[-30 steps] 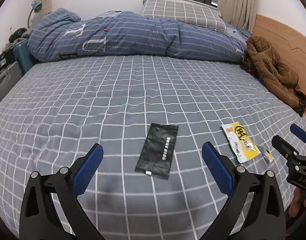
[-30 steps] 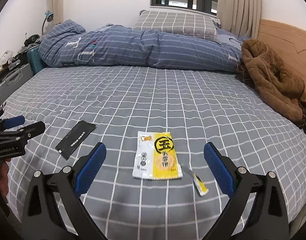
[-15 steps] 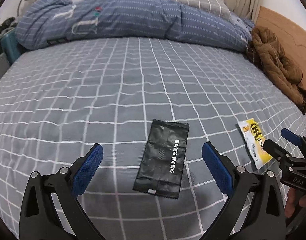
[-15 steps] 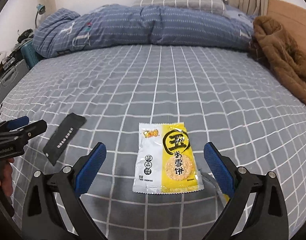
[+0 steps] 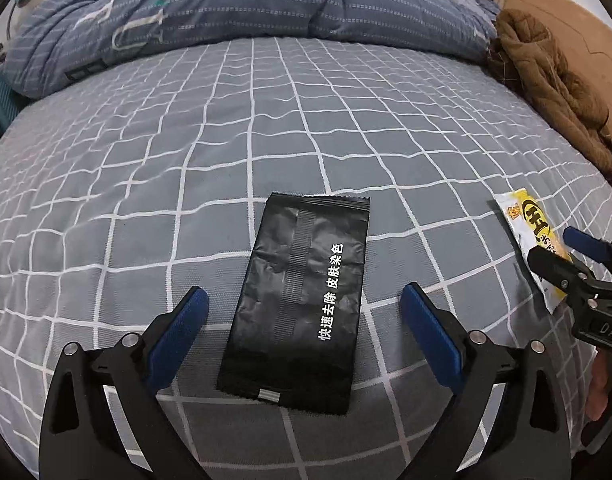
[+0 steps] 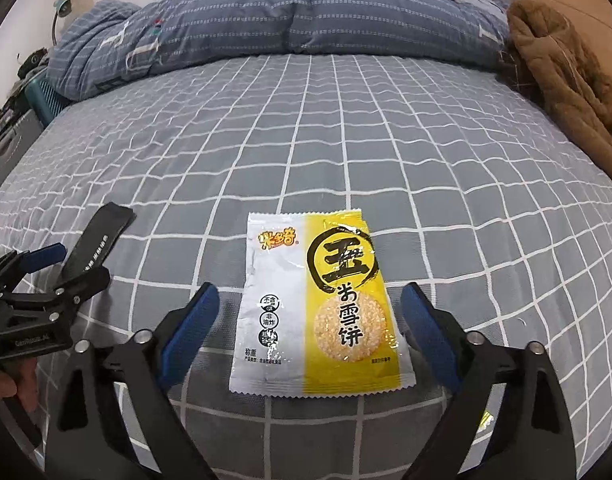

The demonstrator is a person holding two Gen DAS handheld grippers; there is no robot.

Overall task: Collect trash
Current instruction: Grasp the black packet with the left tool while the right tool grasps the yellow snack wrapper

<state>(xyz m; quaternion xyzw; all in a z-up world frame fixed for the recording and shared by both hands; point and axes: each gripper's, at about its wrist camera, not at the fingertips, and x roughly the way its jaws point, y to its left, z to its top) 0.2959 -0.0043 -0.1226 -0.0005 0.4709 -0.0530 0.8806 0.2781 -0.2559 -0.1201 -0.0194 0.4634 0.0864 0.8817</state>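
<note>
A flat black wrapper [image 5: 302, 296] with white print lies on the grey checked bed sheet [image 5: 266, 120]. My left gripper [image 5: 302, 316] is open, low over it, one finger on each side of its near half. A white and yellow snack wrapper [image 6: 318, 308] lies flat on the sheet. My right gripper [image 6: 310, 312] is open and straddles its near half. The black wrapper also shows in the right wrist view [image 6: 96, 240], and the yellow one in the left wrist view [image 5: 530, 232]. A small yellow scrap [image 6: 486, 420] peeks out behind my right finger.
A rolled blue quilt [image 5: 246, 4] lies across the far end of the bed. A brown jacket [image 5: 554, 84] lies at the right edge by the wooden headboard [image 5: 586, 16]. A teal case [image 6: 46, 96] and clutter stand off the left side.
Both grippers have moved forward and down towards the bed. Each wrapper now lies between its gripper's open fingers and looks much larger.
</note>
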